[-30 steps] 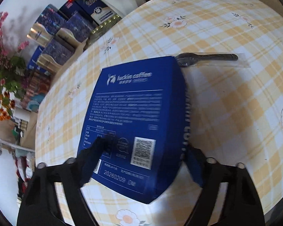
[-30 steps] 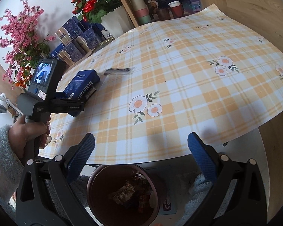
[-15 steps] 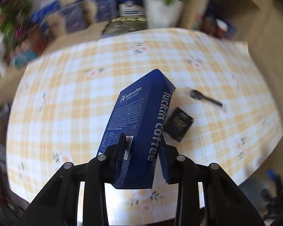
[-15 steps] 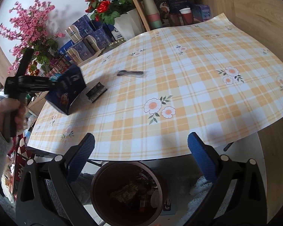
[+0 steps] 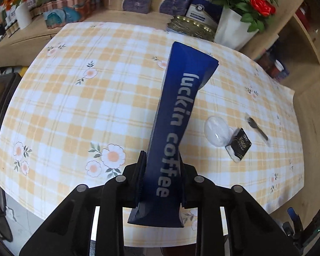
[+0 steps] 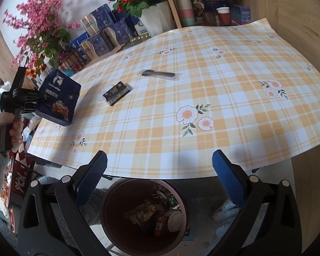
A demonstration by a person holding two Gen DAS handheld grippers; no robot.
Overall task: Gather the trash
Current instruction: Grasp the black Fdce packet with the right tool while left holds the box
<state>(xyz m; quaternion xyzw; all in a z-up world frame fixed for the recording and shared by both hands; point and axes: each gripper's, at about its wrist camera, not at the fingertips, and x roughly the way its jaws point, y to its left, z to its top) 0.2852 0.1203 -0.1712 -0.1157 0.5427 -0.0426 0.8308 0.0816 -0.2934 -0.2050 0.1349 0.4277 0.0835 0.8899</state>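
Now the blue coffee box (image 5: pixel 172 132), previously flat on the surface (image 5: pixel 79 98), is held lifted at frame centre, clamped narrow-side by the closing left tool (image 5: pixel 161 183). The right tool (image 6: pixel 159 179), spread apart and holding nothing, hangs above the bin (image 6: pixel 108 204) at lower frame; disposal is judged next.

blue coffee box (image 5: pixel 172 132) lifted, turned edge-on

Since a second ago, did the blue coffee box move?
Yes. The blue coffee box was flat beside the wrapped spoon; now the left tongs hold it above the table's left edge.
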